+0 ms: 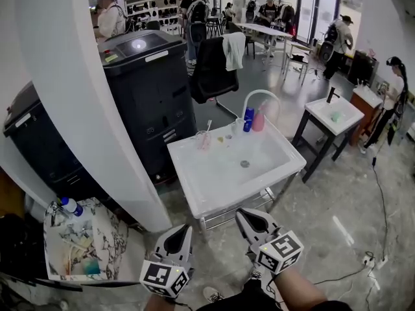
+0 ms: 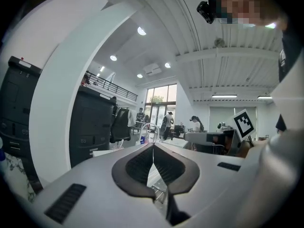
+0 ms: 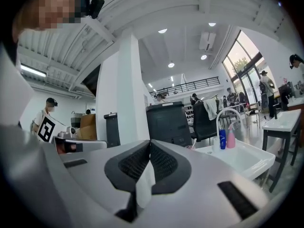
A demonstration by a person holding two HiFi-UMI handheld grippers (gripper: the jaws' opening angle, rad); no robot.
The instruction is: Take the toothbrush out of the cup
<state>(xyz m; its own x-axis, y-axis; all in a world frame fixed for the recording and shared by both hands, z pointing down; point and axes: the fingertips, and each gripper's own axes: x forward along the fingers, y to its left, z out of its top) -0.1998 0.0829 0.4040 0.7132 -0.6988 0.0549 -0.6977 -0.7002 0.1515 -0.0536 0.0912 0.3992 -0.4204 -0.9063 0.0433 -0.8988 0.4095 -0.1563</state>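
While both grippers hang short of the sink (image 1: pixel 214 196), neither is anywhere close to the cup (image 1: pixel 205 140): it stands on the far-left corner of the basin, well ahead of both sets of jaws, w/ the basin's whole depth between.

Left gripper (image 1: pixel 181 232): jaws pressed together, nothing between the pads. From it the cup lies ahead & a bit to the right. Right gripper (image 1: pixel 244 216): jaws likewise closed & empty; from it the cup lies ahead & to the left in the head view. Its tips sit slightly further fwd, so it looks marginally nearer, but the gap is approx equal for both, so either could go.

Toothbrush (image 1: pixel 208 127) stands in the cup, long axis near upright, free end pointing up & leaning a touch to the right, clear above the rim. Too small to tell whether bristles or handle are on top.

Blue bottle (image 1: pixel 248 119) & pink spray bottle (image 1: pixel 259 120) stand further right along the same back edge, under the faucet arch (image 1: pixel 258 94), well apart from the cup, so not in the way.

Judgement: the coming move needs a long reach fwd over the basin, jaws opened first, then closing across the upright stem above the rim & lifting straight up along its axis.
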